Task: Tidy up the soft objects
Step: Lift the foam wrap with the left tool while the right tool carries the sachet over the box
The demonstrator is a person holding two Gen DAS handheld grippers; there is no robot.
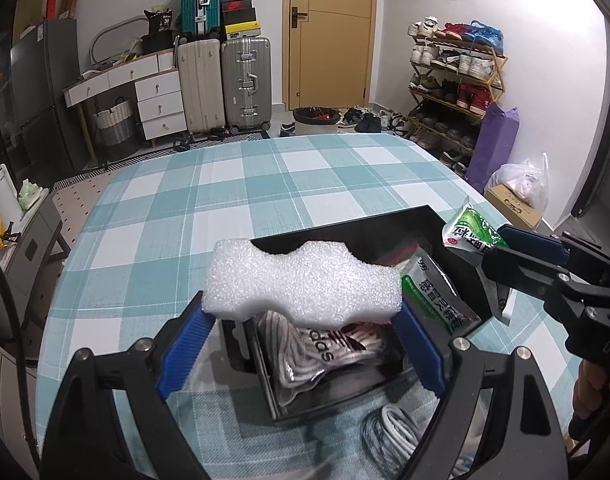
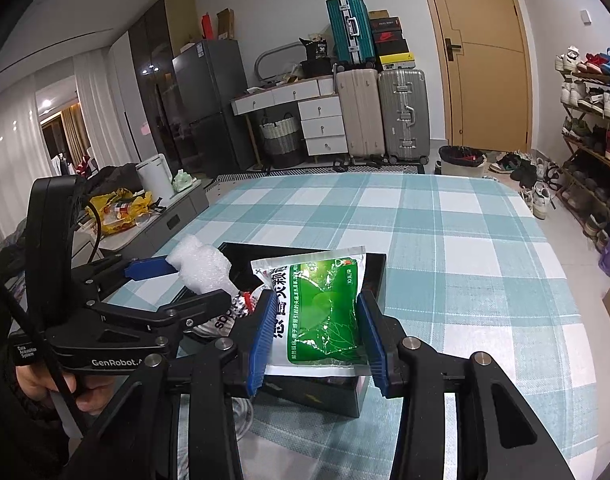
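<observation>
Both hands are loaded over the black box point(image 1: 457, 236); the left gripper point(image 1: 301, 320) stands spread wide with its pads pinching the white foam block point(image 1: 301, 280) endways, right above the box's open top; the right gripper point(image 2: 317, 320), narrowed, clamps the green sachet point(image 2: 321, 312), also over the box. Placing is the step in hand; next, each lowers and lets go; free room inside looks tight, though it's partly hidden.

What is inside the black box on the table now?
The black box holds a bag printed "adidas" and a green-and-white sachet. The white foam piece hides whatever lies below it.
</observation>
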